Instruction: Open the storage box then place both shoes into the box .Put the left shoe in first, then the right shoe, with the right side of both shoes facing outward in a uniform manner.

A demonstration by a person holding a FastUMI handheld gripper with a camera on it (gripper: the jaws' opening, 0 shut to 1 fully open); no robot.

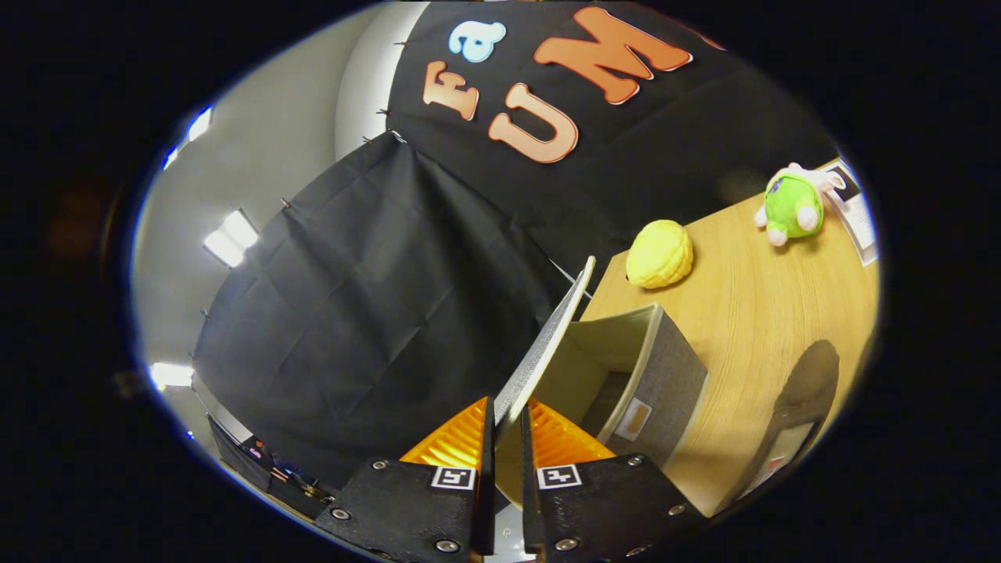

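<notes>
The gripper (507, 418) has both fingers closed on the near edge of the lid (547, 344), which runs edge-on away from the fingers. The storage box (653, 367) sits just beyond them on the wooden table (766, 313), open, with a grey fabric outer wall and a pale interior. Farther along the table lie a yellow plush toy (659, 254) and a green plush toy (792, 205), well apart. A dark object (798, 414) stands near the box; its type cannot be determined.
</notes>
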